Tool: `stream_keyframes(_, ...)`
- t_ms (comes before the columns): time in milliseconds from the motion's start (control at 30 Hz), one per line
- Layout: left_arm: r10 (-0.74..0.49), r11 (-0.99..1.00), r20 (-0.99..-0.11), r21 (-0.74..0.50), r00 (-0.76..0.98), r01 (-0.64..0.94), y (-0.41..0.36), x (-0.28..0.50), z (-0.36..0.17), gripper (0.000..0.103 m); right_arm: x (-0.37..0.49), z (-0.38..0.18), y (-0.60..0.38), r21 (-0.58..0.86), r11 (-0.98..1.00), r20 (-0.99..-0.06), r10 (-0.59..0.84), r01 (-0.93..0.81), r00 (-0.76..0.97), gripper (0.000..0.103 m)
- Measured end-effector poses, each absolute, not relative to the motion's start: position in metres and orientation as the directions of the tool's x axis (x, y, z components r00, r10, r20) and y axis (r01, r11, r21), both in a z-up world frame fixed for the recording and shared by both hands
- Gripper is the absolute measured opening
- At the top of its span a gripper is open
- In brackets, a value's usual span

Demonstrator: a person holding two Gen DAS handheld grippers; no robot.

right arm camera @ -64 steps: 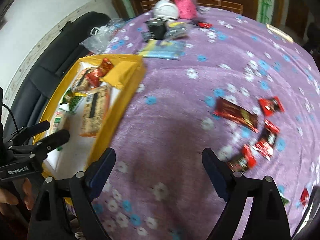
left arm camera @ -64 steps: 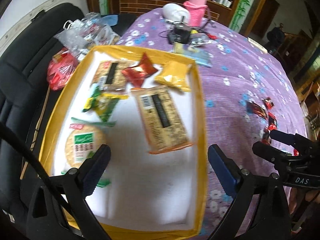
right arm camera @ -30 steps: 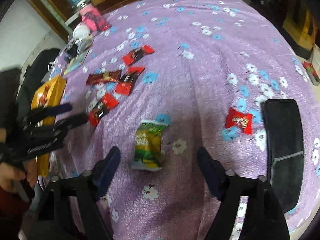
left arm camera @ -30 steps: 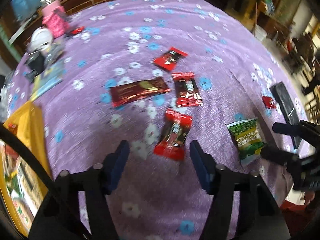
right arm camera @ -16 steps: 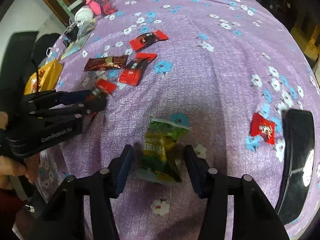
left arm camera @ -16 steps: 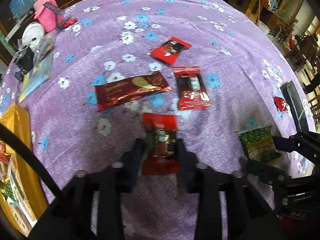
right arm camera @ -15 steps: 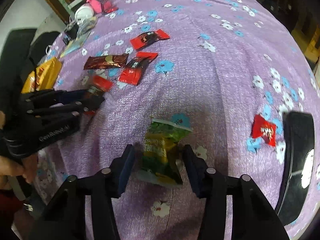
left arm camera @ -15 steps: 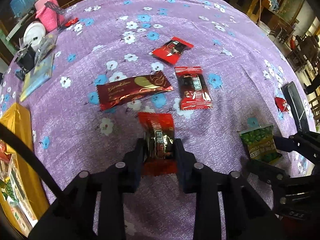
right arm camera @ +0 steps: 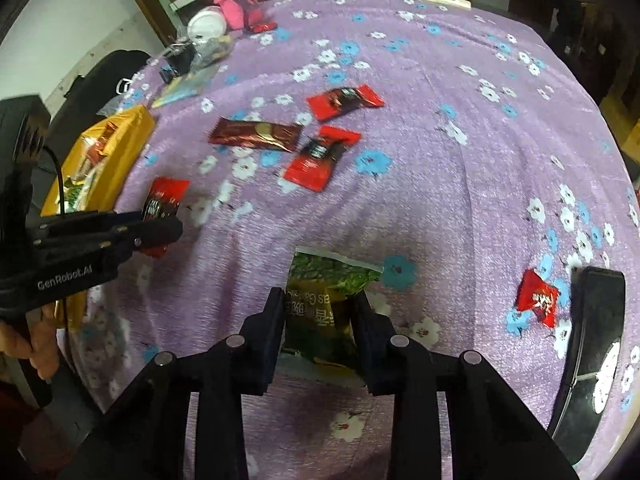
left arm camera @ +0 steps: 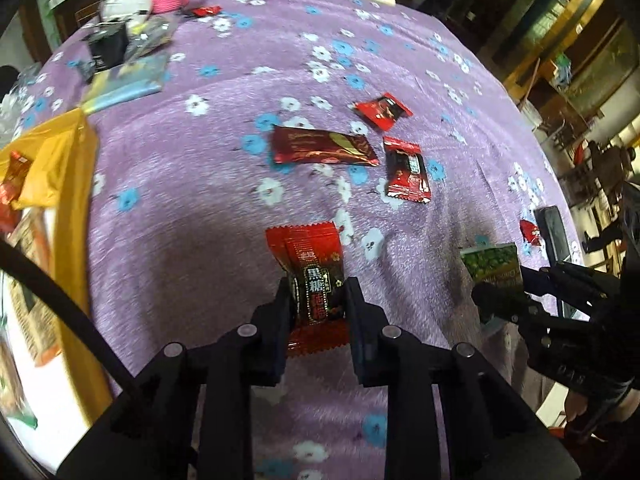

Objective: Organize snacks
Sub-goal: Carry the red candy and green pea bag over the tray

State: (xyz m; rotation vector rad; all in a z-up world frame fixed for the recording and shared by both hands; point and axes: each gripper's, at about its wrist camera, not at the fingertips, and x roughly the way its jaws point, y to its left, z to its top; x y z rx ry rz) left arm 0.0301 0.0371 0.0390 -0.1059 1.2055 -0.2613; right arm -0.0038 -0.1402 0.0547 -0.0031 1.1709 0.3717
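Worktop (left arm camera: 224, 184): purple cloth with blue and white flowers; carries everything.
Yellow box (left arm camera: 68, 184): at 9 o'clock in the left wrist view, at the worktop's edge; several snack packs already lie inside, so part of the sorting looks done.
Left hand-held gripper (left arm camera: 317, 300): clenched on the red candy packet (left arm camera: 308, 264), gripping its lower half; the packet seems lifted clear of the cloth.
Right hand-held gripper (right arm camera: 318, 316): clamped on the green pea snack bag (right arm camera: 328, 280), at 6 o'clock in its own view.
Progress: both packs are grasped; my guess is they go to the box next.
Left to do: long dark-red bar (left arm camera: 324, 148), red sachet (left arm camera: 406, 172), red packet (left arm camera: 382, 110), small red candy (right arm camera: 536, 298) near the dark phone-like slab (right arm camera: 592, 340).
Clutter: pink knitted pouch (right arm camera: 234, 4), white round lid (right arm camera: 206, 26) and a blue leaflet (left arm camera: 124, 86) at 11 o'clock, far side.
In the way: nothing lies between the grippers and the box.
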Motion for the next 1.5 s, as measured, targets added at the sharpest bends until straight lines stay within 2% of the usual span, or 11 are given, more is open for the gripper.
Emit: stream_keyframes(1500, -0.084, 0.995, -0.889, -0.099, 0.45, -0.009, 0.104, -0.007, 0.073, 0.027, -0.004, 0.074, -0.051, 0.228, 0.824, -0.867, 0.414, -0.518, 0.277, 0.032)
